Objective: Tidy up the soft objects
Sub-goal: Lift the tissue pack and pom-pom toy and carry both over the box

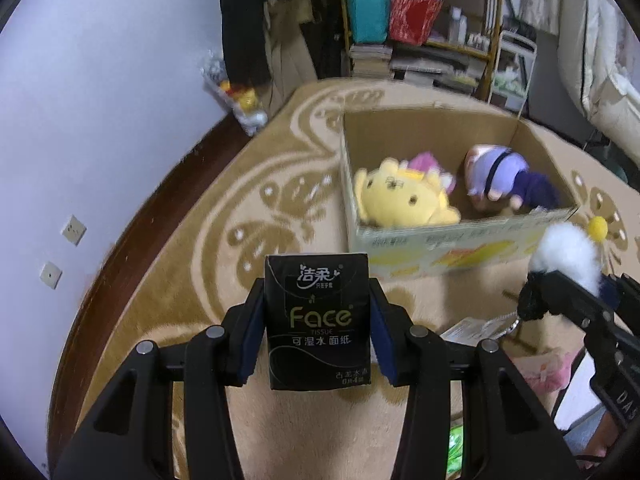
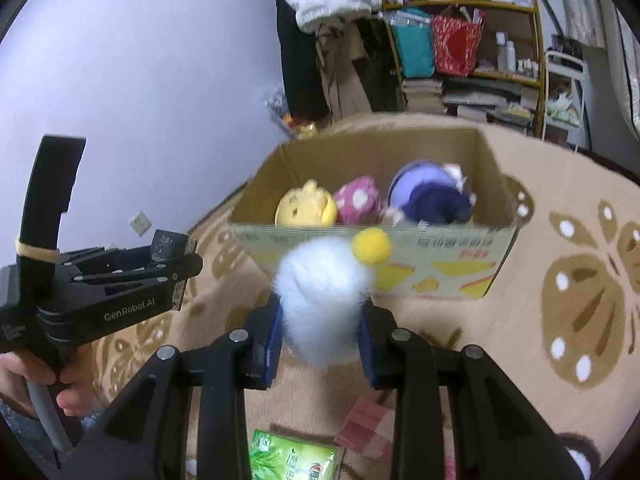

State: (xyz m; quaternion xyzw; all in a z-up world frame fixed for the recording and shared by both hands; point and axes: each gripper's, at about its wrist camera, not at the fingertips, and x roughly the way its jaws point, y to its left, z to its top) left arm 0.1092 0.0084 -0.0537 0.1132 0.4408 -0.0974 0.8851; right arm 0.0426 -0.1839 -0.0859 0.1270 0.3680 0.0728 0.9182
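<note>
Your left gripper (image 1: 318,330) grips the tissue pack (image 1: 318,320), right gripper (image 2: 318,328) the white pom-pom toy (image 2: 324,300); cardboard box (image 2: 440,264) at 12 o'clock, right closer.

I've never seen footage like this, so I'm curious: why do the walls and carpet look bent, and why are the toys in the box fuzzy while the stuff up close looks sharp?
Both wrist views are fisheye, so edges bow and corners go black. Left wrist view: the tissue pack is crisp, the cardboard box smeared. Right wrist view: the white fluffy toy and plush toys blur.
</note>
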